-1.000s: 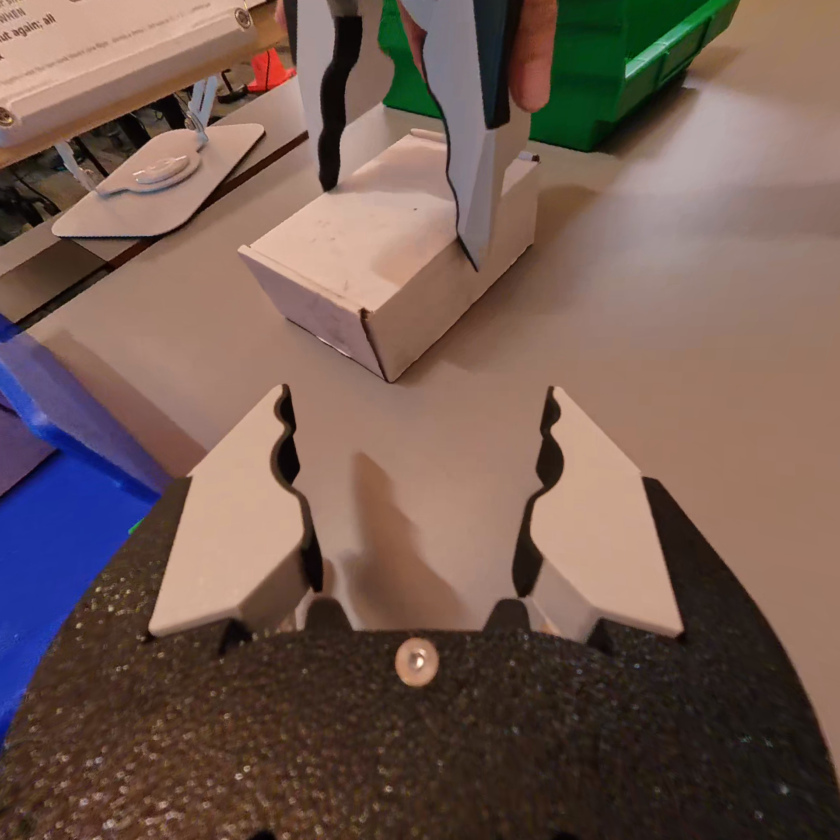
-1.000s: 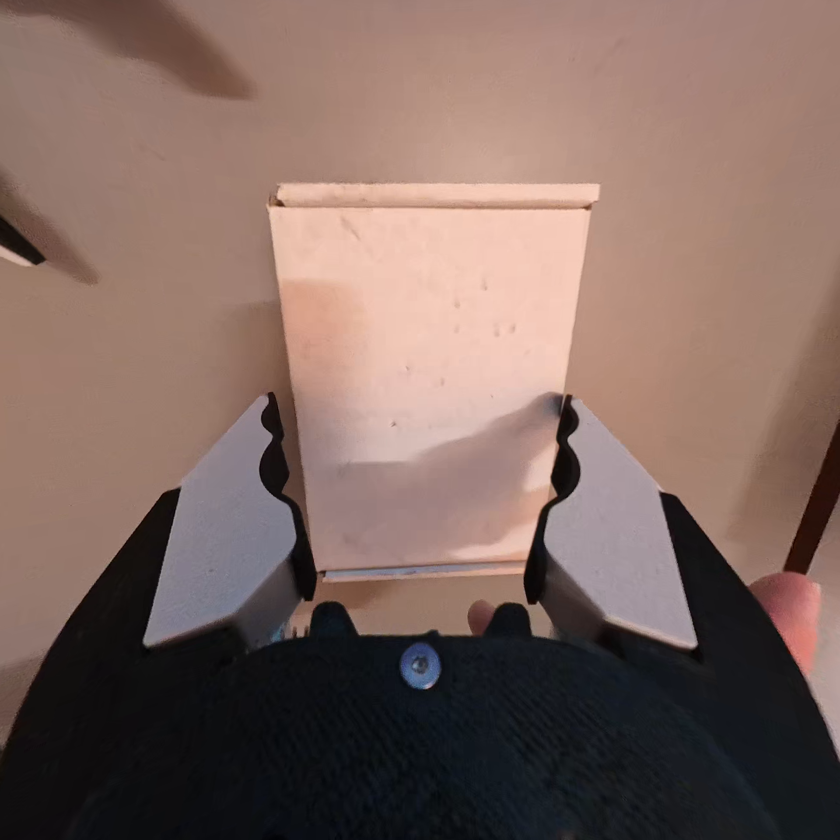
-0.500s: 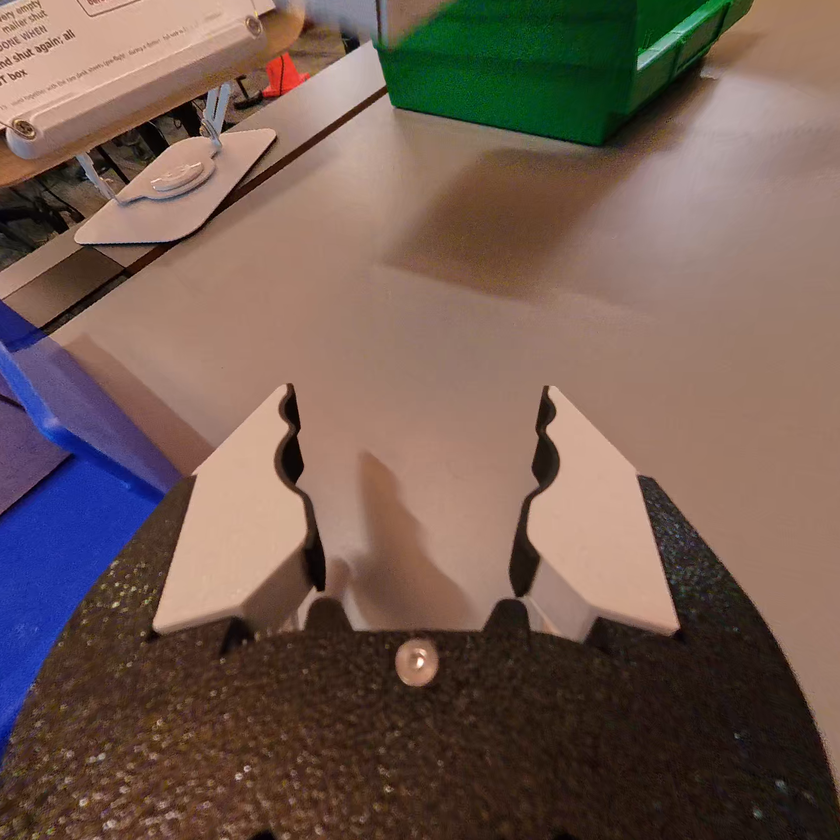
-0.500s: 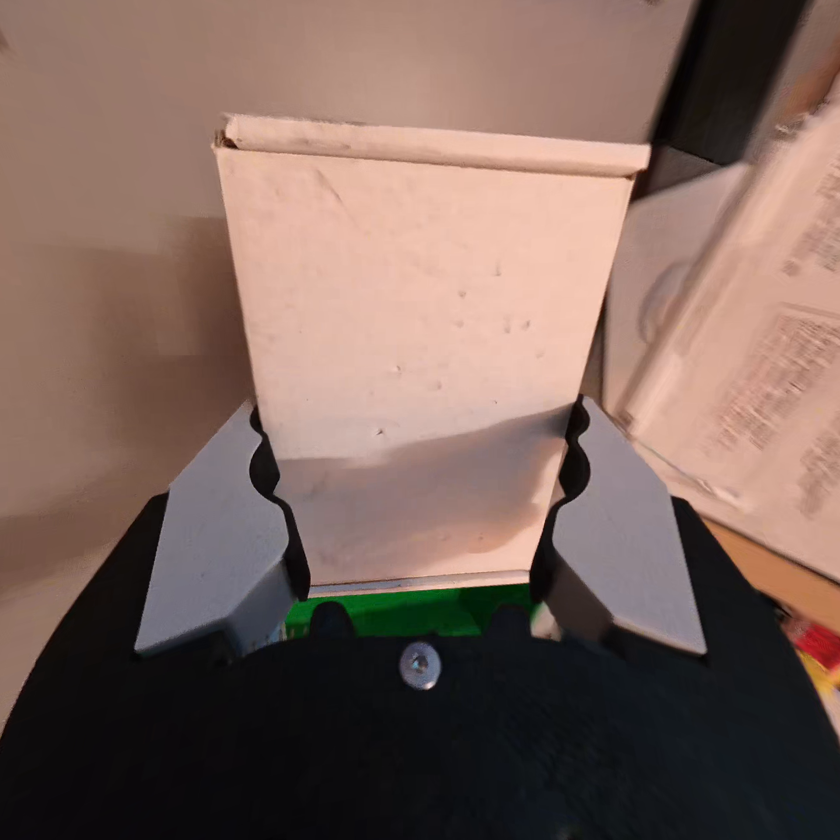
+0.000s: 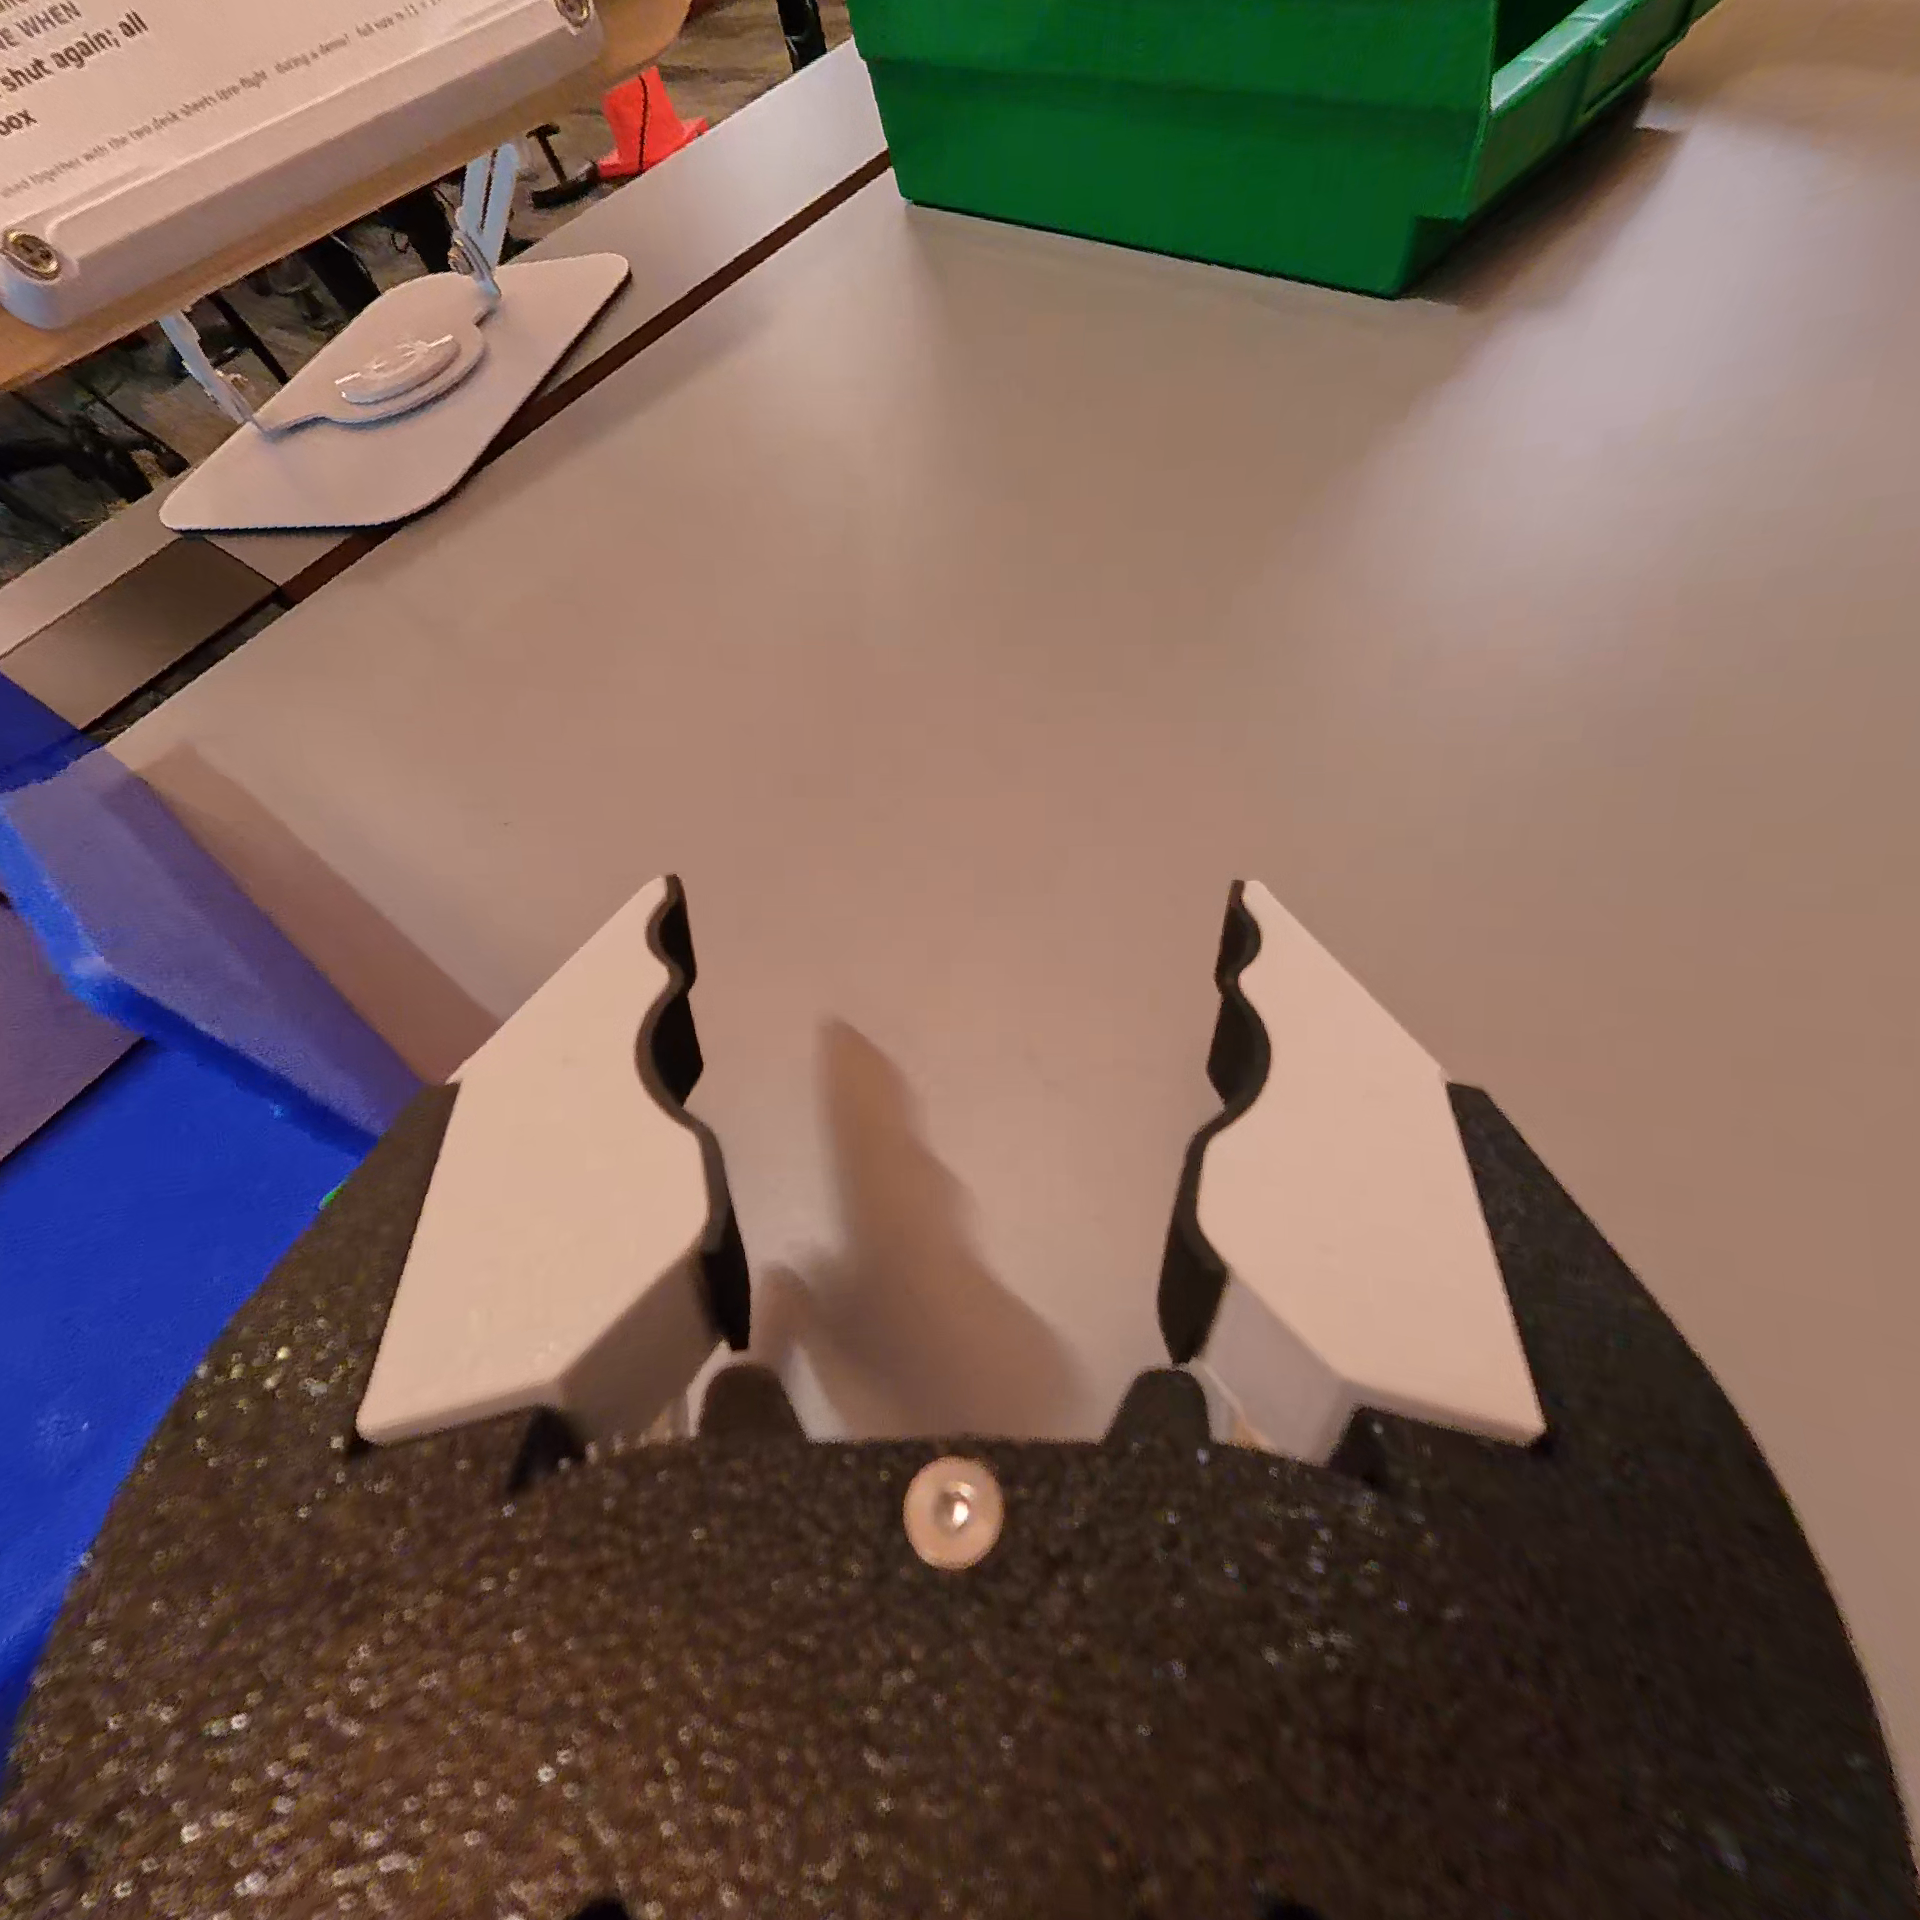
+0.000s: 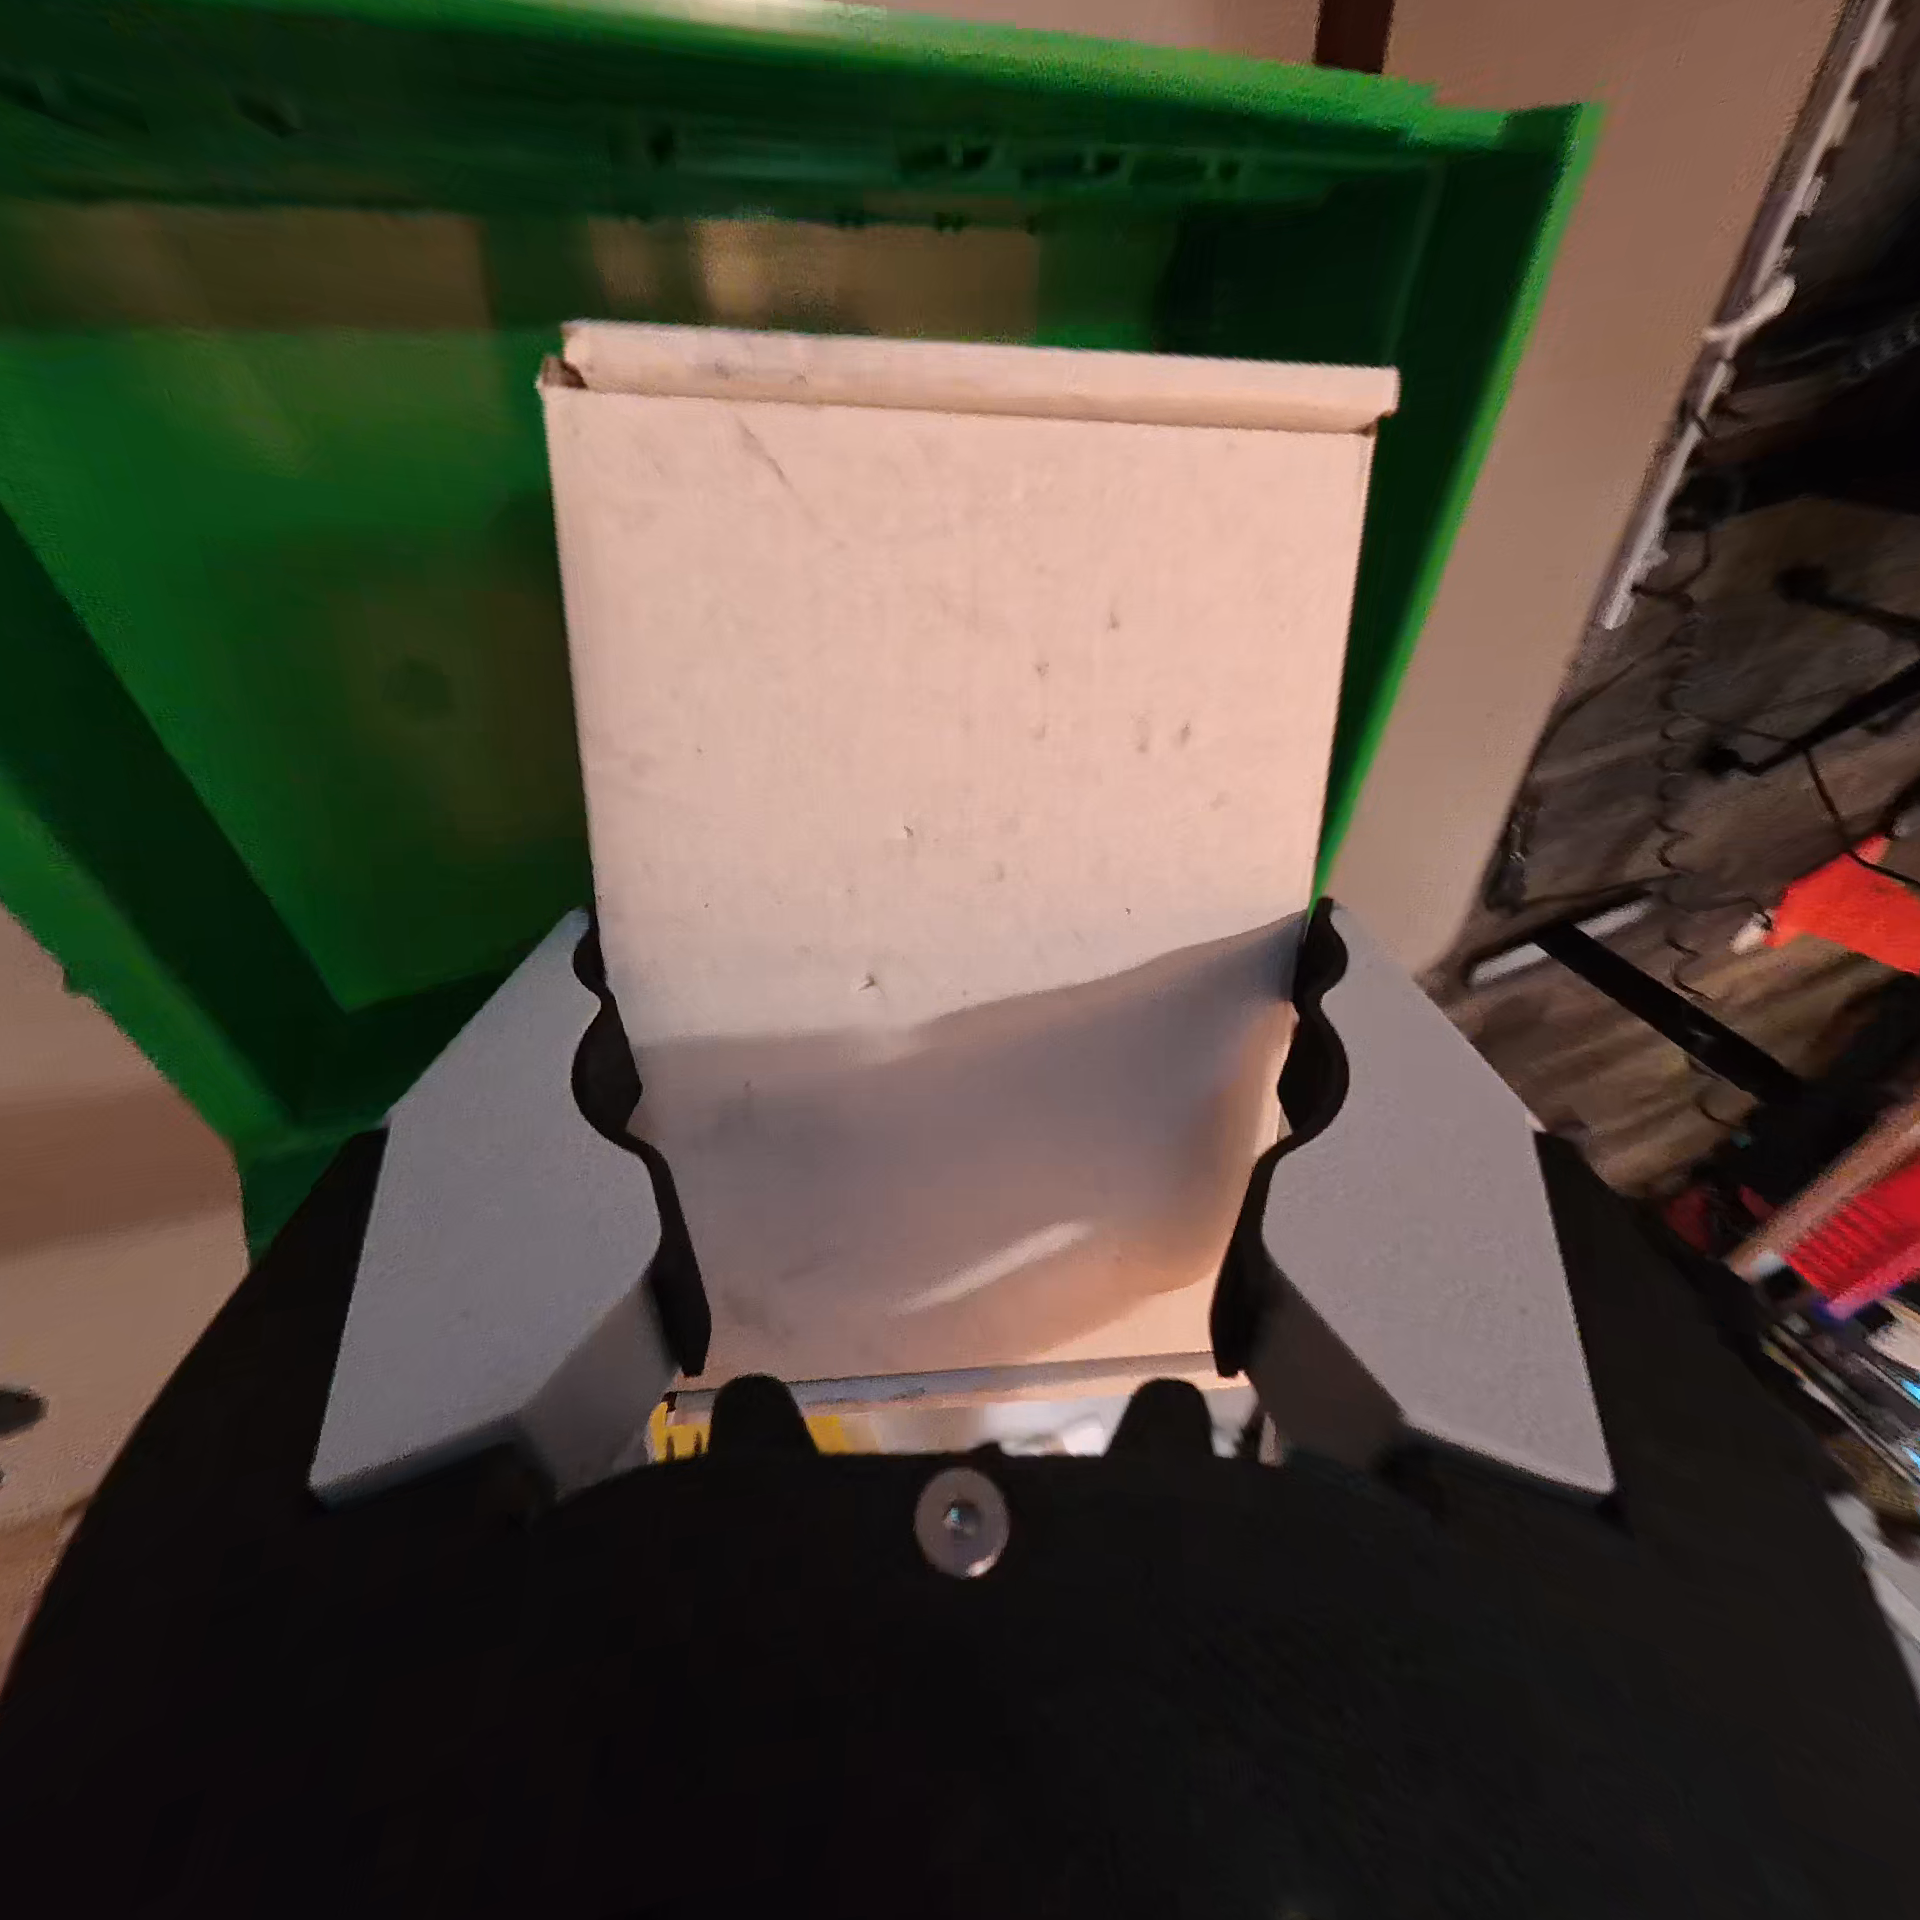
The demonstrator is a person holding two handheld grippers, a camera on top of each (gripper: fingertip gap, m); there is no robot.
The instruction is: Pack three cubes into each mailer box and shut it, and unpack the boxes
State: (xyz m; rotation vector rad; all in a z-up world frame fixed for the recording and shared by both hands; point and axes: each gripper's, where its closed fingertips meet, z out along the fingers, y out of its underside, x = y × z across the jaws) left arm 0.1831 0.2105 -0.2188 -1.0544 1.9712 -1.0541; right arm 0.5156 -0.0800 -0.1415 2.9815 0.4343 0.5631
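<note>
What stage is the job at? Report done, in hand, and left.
Done: the mailer box is shut. In hand: the right gripper holds it over the green bin. The left gripper is open and empty over the table. Left: setting the box down; other boxes aren't visible.

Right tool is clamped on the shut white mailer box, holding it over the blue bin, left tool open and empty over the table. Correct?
Not quite: the bin is green, not blue. The right wrist view shows the right tool clamped on the shut white mailer box over the green bin. The left tool is open and empty over the table.
</note>
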